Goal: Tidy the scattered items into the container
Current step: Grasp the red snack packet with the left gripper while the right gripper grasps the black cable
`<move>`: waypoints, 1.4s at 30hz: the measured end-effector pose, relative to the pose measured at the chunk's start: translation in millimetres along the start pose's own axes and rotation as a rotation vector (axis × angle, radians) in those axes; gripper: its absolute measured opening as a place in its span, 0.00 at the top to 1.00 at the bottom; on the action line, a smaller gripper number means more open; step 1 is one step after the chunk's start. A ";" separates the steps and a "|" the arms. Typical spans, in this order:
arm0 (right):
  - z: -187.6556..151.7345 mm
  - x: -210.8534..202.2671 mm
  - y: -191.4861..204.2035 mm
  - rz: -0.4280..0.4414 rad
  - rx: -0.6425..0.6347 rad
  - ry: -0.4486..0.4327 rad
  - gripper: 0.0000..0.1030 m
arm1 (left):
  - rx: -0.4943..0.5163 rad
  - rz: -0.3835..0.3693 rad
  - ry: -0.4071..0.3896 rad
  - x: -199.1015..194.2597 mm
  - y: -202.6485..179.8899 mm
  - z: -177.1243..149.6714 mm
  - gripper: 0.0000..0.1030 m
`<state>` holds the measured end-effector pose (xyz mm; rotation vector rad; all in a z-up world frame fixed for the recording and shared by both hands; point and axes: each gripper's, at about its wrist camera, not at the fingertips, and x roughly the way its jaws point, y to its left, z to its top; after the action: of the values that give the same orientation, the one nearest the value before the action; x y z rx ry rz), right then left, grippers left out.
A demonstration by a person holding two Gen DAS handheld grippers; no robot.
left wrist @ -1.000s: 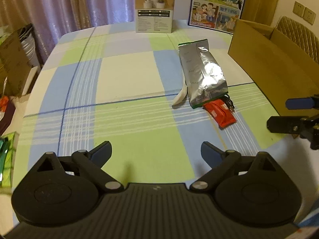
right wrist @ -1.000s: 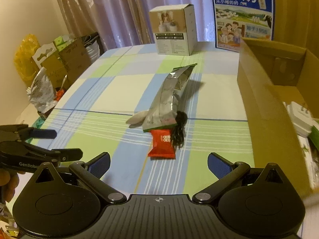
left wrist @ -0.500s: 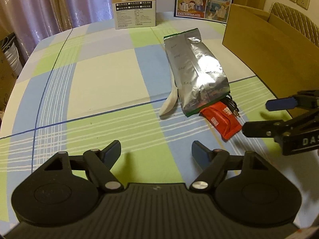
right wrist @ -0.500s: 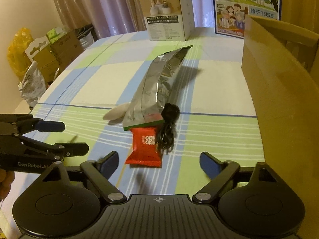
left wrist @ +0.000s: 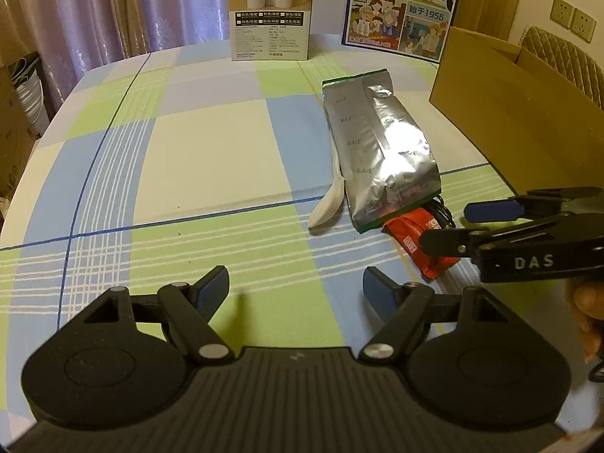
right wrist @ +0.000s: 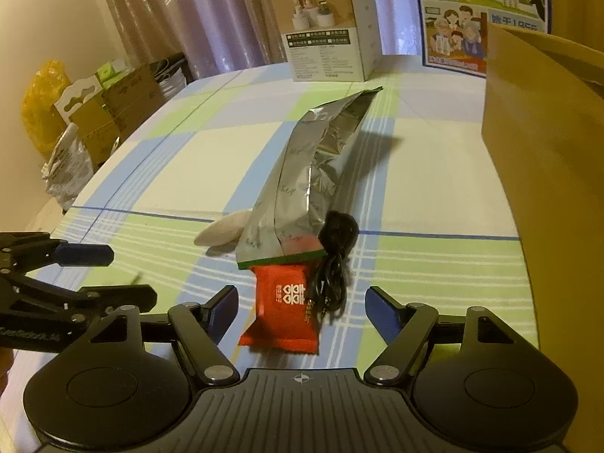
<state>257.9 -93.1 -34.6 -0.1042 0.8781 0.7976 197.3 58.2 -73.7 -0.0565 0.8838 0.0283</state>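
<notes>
**tidybot_fan:** On the checked tablecloth [left wrist: 211, 173], a small pile is seen just in front of the right gripper [right wrist: 300, 307]: a red snack packet [right wrist: 283, 309] lies flat, its far end tucked under a long silver foil bag [right wrist: 298, 188]. A coiled black cable [right wrist: 334, 256] is draped along the packet's right edge, plug end nearest the camera. A white spoon [right wrist: 222, 229] pokes out from under the bag's left side.

**umi_lurker:** And the jaws?

**tidybot_fan:** Both pairs are held apart. The right gripper's jaws have just been closing, with the near end of the red packet framed between the two blue pads, but no contact by either pad can be made out. The left gripper [left wrist: 296, 288] is parted over bare cloth, nothing between its fingers; its jaws narrowed a moment ago too.

**umi_lurker:** Where's the container?

**tidybot_fan:** A brown cardboard box [left wrist: 521, 113] is stood at the right side of the table, near the pile but not touching it. Its inside can't be seen from either camera. Further back, a white product box [left wrist: 270, 19] and a blue milk carton [left wrist: 396, 7] are stood upright by the curtains [left wrist: 94, 19].
</notes>
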 end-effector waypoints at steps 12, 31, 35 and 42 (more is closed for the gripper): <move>-1.5 11.1 5.0 -0.009 -0.028 0.004 0.65 | -0.041 0.011 0.027 -3.6 12.7 -17.8 0.27; -21.1 -21.7 53.2 0.110 -0.032 0.114 0.46 | -0.109 0.024 0.034 -49.6 26.4 -54.3 0.24; -18.6 -31.1 37.8 0.078 0.026 0.071 0.45 | -0.063 -0.020 0.038 -49.1 6.8 -51.2 0.23; -17.2 -33.8 12.6 0.005 0.087 0.031 0.44 | -0.008 -0.133 0.073 -22.1 -37.8 -31.4 0.23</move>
<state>225.7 -110.5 -18.5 -0.0377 0.9413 0.7633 160.9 18.6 -75.1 -0.1241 0.9515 -0.0953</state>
